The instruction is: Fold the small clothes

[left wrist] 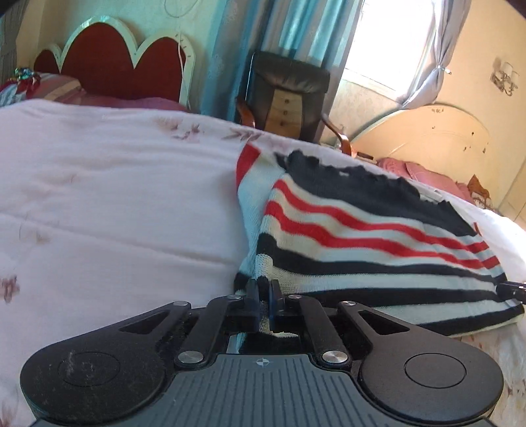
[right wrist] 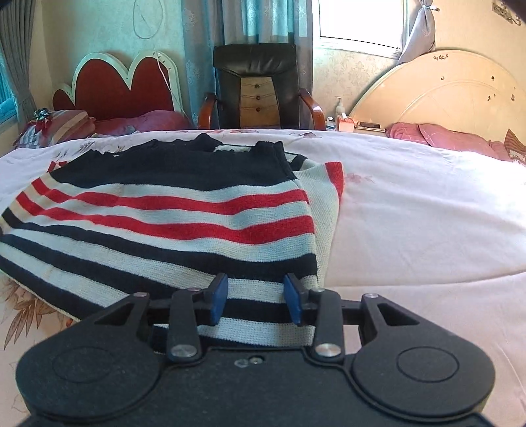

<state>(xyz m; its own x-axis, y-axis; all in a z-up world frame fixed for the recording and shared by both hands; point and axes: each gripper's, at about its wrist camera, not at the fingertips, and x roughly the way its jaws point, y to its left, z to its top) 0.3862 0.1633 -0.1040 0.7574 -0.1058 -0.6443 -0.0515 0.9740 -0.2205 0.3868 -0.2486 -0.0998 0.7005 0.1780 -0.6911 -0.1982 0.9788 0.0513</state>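
A pale pink floral quilt covers the near bed. Beyond it, at the far left, stands a red scalloped headboard with a white border, with a striped pillow at its foot. In the middle far stands a black leather armchair with wooden arms, backed by teal curtains. To the right, a bright window floods in daylight beside a tied grey curtain. A cream rounded headboard stands at far right, pink pillows before it. The walls carry pale patterned wallpaper.
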